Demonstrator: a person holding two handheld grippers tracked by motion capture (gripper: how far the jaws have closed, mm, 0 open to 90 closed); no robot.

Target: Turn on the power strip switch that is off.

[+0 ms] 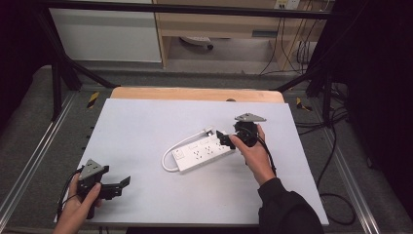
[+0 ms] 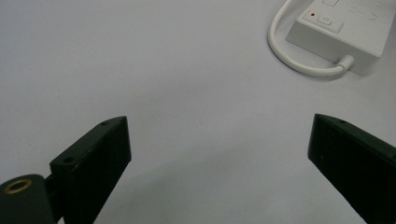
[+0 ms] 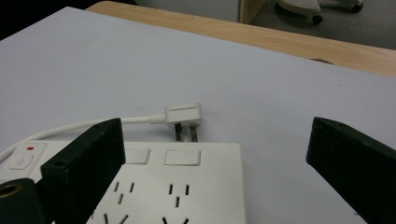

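A white power strip [image 1: 203,153] lies near the middle of the white table [image 1: 146,122], its plug [image 3: 183,114] resting at the strip's 12 o'clock. The right gripper [image 1: 225,140], jaws spread wide and clamping nothing, hovers at the strip's 3 o'clock end. The left gripper [image 1: 122,185], jaws likewise apart and empty, sits well off at the strip's 8 o'clock.

A white power strip [image 1: 203,152] with a red light lies on a pale grey table [image 1: 146,126].
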